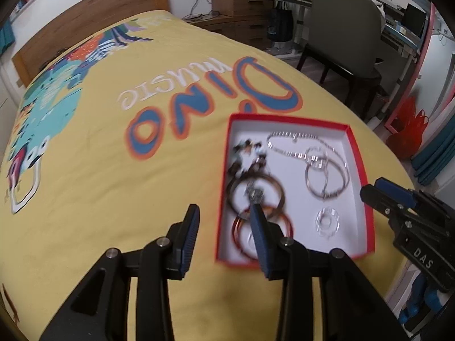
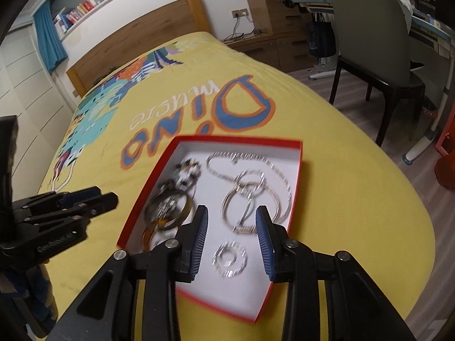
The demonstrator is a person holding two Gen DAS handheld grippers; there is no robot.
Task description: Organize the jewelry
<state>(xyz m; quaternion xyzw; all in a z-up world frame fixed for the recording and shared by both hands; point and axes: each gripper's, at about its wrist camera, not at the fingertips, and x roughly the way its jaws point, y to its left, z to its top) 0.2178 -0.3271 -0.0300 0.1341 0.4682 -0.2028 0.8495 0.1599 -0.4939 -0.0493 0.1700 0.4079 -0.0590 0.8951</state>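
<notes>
A shallow red box (image 1: 366, 199) with a white inside lies on the yellow bedspread; it also shows in the right wrist view (image 2: 295, 176). In it lie a silver chain necklace (image 1: 287, 142), silver hoops (image 1: 327, 176), a clear ring-shaped piece (image 1: 327, 223), dark and red bangles (image 1: 256, 196) and a beaded bracelet (image 1: 247, 153). My left gripper (image 1: 224, 216) is open and empty at the box's near left edge. My right gripper (image 2: 231, 221) is open and empty above the clear ring piece (image 2: 229, 260) and the hoops (image 2: 250, 199).
The yellow bedspread (image 1: 113, 170) with a dinosaur print covers the bed; a wooden headboard (image 1: 85, 20) stands at the far end. A grey chair (image 2: 369, 28), a desk and wooden drawers (image 2: 273, 14) stand to the right. The bed's edge runs close to the box's right side.
</notes>
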